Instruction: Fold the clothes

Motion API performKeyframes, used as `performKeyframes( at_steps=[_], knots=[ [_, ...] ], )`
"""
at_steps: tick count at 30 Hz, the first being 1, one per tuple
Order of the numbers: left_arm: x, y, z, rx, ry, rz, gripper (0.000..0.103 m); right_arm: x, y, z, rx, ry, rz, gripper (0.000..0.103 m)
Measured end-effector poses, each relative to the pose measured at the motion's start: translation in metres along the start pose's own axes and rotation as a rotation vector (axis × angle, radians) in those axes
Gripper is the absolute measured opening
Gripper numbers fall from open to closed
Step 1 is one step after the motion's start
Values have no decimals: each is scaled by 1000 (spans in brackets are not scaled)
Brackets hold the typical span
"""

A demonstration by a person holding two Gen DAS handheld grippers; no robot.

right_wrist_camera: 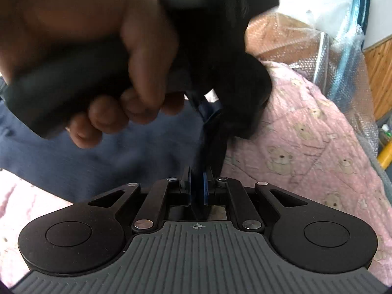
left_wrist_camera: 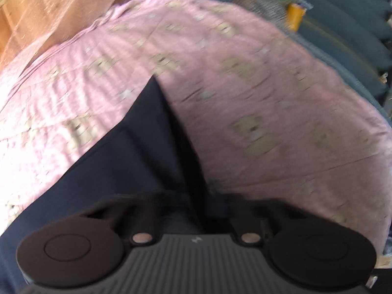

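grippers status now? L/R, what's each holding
Left gripper: shut on the navy garment.
Right gripper: shut on the same navy garment.

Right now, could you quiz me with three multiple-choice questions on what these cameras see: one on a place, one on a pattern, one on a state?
1. Where does the navy garment lie?
A. On a pink quilt
B. In a laundry basket
C. On a hanger

2. What is printed on the quilt?
A. Stripes
B. Teddy bears
C. Sunflowers

3. How do the jaws of the right gripper stand?
A. Wide open and empty
B. Shut on a fold of the navy garment
C. Shut on the quilt

Answers:
1. A: pink quilt shows around the garment in both views.
2. B: small beige bears dot the pink fabric in the right wrist view.
3. B: the jaws sit close together with a strip of navy cloth rising from between them.
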State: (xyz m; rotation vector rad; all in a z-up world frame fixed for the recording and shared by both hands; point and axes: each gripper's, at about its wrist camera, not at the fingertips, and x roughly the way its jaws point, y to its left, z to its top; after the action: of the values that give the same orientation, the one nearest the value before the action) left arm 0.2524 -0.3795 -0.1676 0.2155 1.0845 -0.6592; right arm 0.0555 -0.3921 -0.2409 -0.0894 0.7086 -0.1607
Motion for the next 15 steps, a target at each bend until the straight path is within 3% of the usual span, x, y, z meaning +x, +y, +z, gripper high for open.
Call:
performKeyframes(
  at_steps=[2, 3, 4, 9, 12, 15],
  knots=[
    [2, 5, -4, -4, 3, 23, 6, -7, 1, 4, 25, -15, 67, 15],
    [4, 8, -5, -6, 5, 34, 6, -13, 1, 7, 42, -26, 118, 28],
    [-2, 22, -11, -39, 14, 47, 6, -20, 1, 8, 60, -49, 180, 32],
    [-1, 92, -57, -180, 86, 134, 6, -27, -4, 17, 244, -64, 384, 32],
    [0, 112, -73, -238, 75, 135, 6, 1, 2, 18, 299, 10, 387, 26],
    [-7, 120, -78, -266, 52, 117, 6, 31, 23, 10, 225, 154, 358, 19]
  ],
)
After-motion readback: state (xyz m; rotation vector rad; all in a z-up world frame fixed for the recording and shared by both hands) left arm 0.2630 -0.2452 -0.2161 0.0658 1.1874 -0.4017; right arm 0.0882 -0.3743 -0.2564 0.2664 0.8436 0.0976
